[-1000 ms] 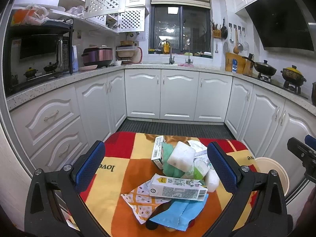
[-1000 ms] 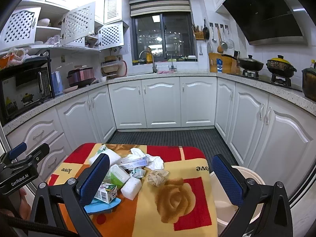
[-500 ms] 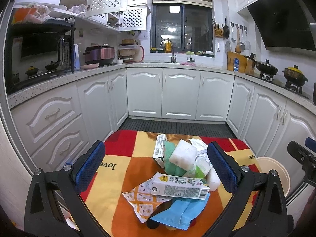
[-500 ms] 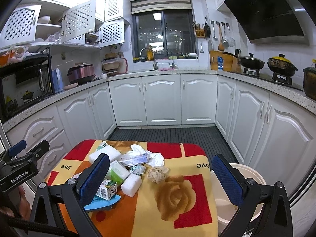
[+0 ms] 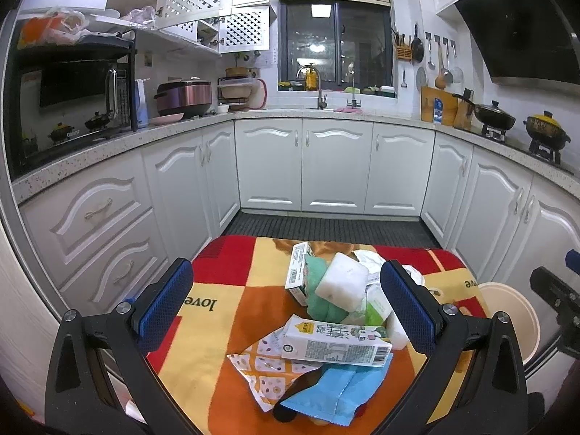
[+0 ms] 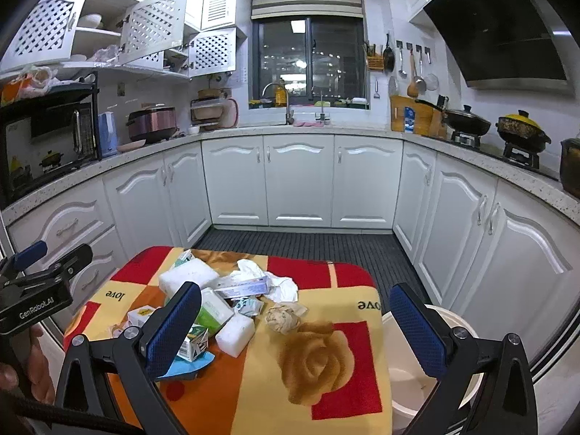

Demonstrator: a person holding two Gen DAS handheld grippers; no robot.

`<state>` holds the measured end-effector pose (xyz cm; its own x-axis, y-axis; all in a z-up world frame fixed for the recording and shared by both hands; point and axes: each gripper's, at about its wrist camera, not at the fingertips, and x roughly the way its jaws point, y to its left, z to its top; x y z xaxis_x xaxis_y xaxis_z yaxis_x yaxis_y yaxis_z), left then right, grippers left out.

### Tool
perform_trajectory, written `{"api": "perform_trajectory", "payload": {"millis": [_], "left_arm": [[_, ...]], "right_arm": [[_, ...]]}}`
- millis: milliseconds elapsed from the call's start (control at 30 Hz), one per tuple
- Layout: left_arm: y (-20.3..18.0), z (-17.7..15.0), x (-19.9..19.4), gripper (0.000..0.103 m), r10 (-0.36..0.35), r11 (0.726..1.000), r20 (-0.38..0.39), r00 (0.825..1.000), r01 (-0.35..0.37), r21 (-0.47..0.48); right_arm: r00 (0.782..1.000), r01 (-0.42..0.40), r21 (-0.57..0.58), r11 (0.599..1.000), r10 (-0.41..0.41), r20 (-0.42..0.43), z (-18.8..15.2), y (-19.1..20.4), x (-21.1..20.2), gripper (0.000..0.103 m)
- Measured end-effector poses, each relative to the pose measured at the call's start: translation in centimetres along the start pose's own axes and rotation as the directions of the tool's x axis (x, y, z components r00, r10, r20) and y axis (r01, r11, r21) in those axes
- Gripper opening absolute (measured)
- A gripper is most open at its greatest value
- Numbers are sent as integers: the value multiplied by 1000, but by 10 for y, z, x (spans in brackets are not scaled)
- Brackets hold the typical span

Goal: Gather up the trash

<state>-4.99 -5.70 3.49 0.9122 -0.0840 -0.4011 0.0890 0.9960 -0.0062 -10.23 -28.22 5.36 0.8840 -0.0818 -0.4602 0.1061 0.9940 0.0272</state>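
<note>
L gripper [image 5: 286, 308]: jaws spread wide, empty. R gripper [image 6: 295, 330]: same, nothing held.
Trash heap centre-frame on red/orange/yellow rose-print cloth [image 5: 217, 311].
White printed milk carton [image 5: 337, 340] lies directly ahead of L gripper, between fingers, long axis left-right across frame. L nearer.
Cream round plastic bin [image 6: 409, 373] lower right, beside cloth edge, nearer R.

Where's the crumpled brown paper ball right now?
In the right wrist view, the brown paper ball lies mid-table, between the white foam block and the rose print.
</note>
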Motion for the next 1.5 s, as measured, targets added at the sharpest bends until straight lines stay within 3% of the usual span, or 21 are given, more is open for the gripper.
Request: {"api": "perform_trajectory", "payload": {"millis": [533, 767, 933, 1500], "left_arm": [[5, 0, 5, 103, 8, 1000, -18, 1000, -9, -20], [16, -3, 7, 103, -28, 999, -69, 997, 27, -26], [21, -9, 13, 103, -14, 1000, -99, 995, 13, -12], [10, -17, 53, 103, -27, 1000, -194, 981, 28, 2]], "right_arm": [[1000, -1, 13, 1000, 1, -30, -4, -3, 8, 103], [998, 6, 17, 1000, -5, -56, -8, -5, 13, 103], [997, 1, 14, 1000, 0, -73, -12, -3, 17, 103], [976, -80, 23, 997, 83, -204, -33, 4, 62, 103]]}}
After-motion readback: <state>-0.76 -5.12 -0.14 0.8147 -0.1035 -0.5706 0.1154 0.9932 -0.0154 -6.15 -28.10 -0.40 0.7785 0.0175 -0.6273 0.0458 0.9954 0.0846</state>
